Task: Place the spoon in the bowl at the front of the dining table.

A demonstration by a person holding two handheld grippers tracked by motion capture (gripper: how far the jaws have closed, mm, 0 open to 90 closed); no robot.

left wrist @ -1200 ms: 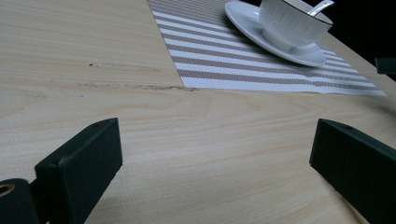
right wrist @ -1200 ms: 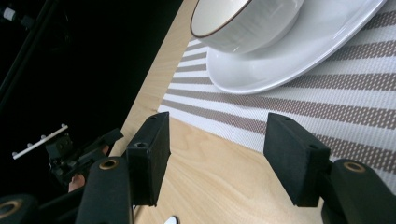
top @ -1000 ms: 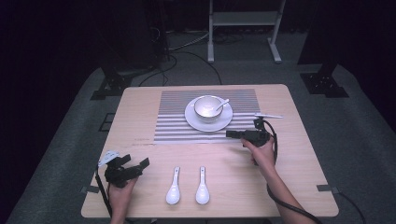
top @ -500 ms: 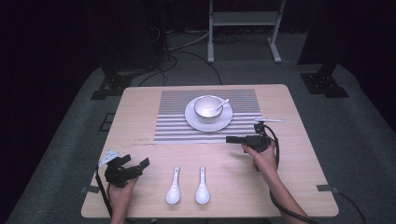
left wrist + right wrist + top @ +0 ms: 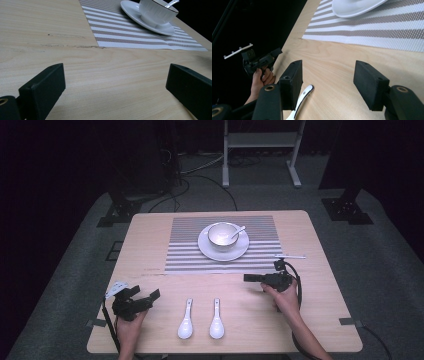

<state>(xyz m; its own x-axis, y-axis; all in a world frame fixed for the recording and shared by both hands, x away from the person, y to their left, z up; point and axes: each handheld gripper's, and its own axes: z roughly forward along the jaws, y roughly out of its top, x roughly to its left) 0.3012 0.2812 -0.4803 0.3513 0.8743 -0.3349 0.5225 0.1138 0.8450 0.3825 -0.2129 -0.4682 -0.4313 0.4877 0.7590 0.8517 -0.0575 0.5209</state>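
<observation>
A white cup with a spoon in it stands on a white saucer on a striped placemat. Two white spoons lie side by side near the table's front edge. My left gripper rests at the front left, open, with bare wood between its jaws; the cup is far ahead of it. My right gripper hovers right of the spoons, pointing left, open and holding nothing. A spoon handle lies just beyond its left jaw.
The wooden table has bare wood on both sides of the placemat. Cables trail from both grippers off the front edge. Behind the table stand a metal frame and black stand bases on grey carpet.
My right gripper has drawn back from the placemat's edge toward the front of the table, still open. The left gripper has stayed put.
</observation>
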